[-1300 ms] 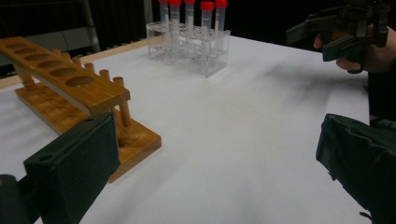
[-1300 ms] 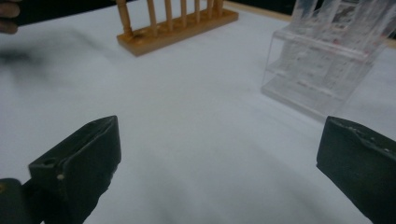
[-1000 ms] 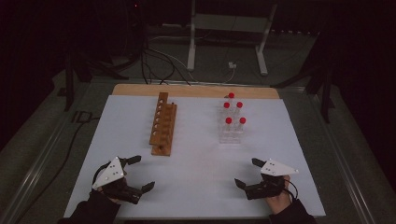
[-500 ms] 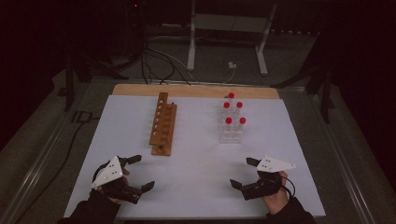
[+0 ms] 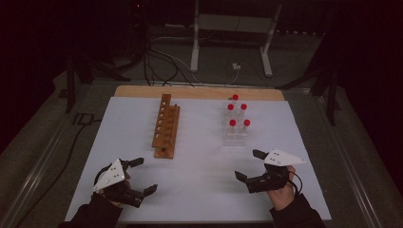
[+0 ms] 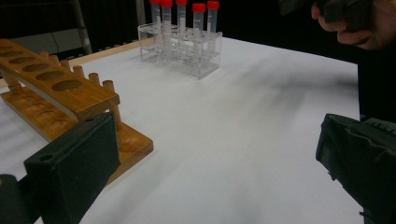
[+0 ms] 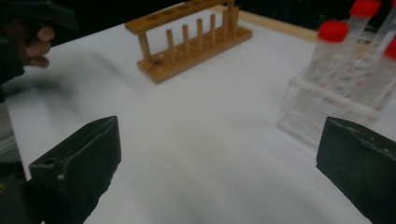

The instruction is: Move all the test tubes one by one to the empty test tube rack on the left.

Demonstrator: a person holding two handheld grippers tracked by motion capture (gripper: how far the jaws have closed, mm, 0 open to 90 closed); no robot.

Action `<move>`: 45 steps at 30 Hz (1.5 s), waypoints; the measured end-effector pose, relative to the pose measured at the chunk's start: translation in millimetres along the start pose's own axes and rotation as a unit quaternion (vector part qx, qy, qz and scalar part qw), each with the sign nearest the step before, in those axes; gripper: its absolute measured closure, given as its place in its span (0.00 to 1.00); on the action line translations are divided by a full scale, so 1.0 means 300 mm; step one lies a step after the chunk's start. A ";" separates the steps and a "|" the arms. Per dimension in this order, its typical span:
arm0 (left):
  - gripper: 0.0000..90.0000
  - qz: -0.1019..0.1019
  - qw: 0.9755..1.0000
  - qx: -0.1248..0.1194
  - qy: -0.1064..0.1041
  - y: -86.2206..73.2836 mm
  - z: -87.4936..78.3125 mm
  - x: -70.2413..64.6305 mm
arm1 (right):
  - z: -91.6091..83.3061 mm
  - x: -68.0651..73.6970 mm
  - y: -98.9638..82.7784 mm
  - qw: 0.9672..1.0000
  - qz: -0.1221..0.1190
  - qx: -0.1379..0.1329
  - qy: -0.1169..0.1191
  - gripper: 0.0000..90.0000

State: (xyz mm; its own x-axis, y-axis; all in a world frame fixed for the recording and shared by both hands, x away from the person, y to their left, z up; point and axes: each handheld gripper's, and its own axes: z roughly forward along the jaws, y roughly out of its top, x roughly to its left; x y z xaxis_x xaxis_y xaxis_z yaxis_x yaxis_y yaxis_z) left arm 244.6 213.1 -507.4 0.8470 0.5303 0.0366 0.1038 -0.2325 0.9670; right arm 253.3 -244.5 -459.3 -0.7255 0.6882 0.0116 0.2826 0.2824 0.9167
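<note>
Both your left gripper (image 5: 141, 175) and right gripper (image 5: 248, 165) hover jaws wide and empty, so approach a red-capped tube (image 5: 232, 124) squarely from above.

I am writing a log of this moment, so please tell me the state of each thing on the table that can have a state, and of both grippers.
Left gripper: open, holds nothing.
Right gripper: open, holds nothing.
Wooden rack: upright, its holes empty.
Clear rack: upright, holds five tubes.
Red-capped tubes: upright in the clear rack, caps on.
White table cover: flat, bare between the grippers.
</note>
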 end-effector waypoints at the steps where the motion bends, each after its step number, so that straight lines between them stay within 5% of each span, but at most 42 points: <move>1: 0.00 0.000 1.000 0.000 0.000 0.000 0.000 0.000 | -0.003 -0.006 0.007 1.000 -0.001 -0.003 -0.004 0.00; 23: 0.00 -0.003 1.000 -0.004 0.001 0.001 -0.004 0.002 | 0.035 -0.130 0.112 0.998 0.007 -0.014 -0.054 0.00; 33: 0.00 -0.003 1.000 -0.005 -0.003 0.001 -0.003 -0.002 | 0.085 -0.195 0.115 0.995 0.026 -0.007 -0.100 0.00; 42: 0.00 -0.003 1.000 -0.004 -0.004 0.001 -0.004 -0.001 | 0.133 -0.240 0.104 0.993 0.043 0.017 -0.112 0.00; 45: 0.00 -0.004 1.000 -0.005 -0.005 0.001 -0.003 -0.002 | 0.153 -0.252 0.097 0.992 0.049 0.021 -0.116 0.07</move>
State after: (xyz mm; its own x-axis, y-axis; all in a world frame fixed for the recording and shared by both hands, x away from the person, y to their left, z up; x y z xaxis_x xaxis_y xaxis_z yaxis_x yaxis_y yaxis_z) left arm 243.7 213.7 -506.9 0.8511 0.5242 0.0269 0.1052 -0.2206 0.9697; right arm 345.3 -257.6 -451.9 -0.5311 0.8473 0.0043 0.3746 0.2303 0.8981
